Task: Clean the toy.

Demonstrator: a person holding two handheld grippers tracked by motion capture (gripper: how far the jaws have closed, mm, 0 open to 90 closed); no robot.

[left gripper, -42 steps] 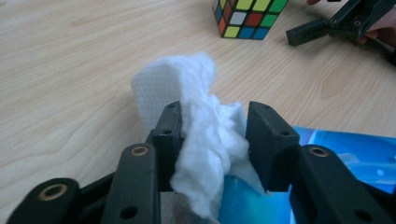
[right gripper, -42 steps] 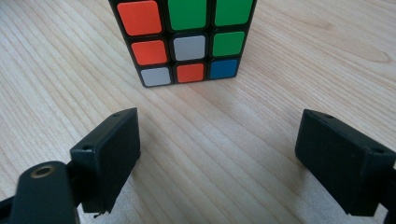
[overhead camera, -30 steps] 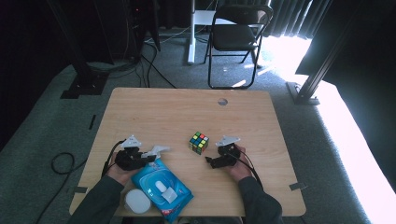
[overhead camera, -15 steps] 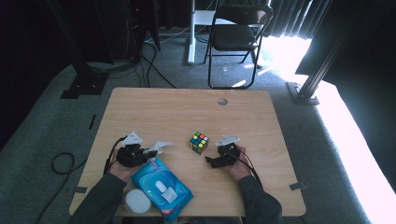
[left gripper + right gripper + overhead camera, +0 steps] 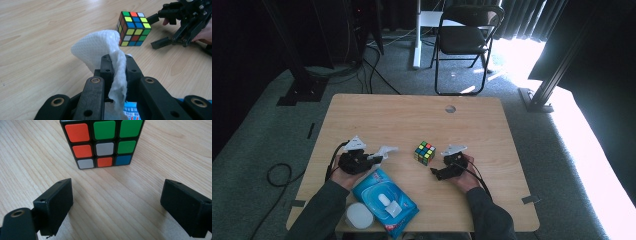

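Wipe [image 5: 100, 46] in left tool [image 5: 117, 62]

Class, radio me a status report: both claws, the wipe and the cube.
Left claw shut on white wipe. Right claw open, short of puzzle cube, not touching. Cube sits on table, nothing between wipe and cube.

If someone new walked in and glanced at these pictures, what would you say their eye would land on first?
Most likely the colourful puzzle cube in the middle of the wooden table, its stickers bright against the pale wood. Next, the white wipe pinched in the left claw, just left of the cube. The right claw sits open on the cube's other side, facing it, and a blue wipes pack lies at the near edge.
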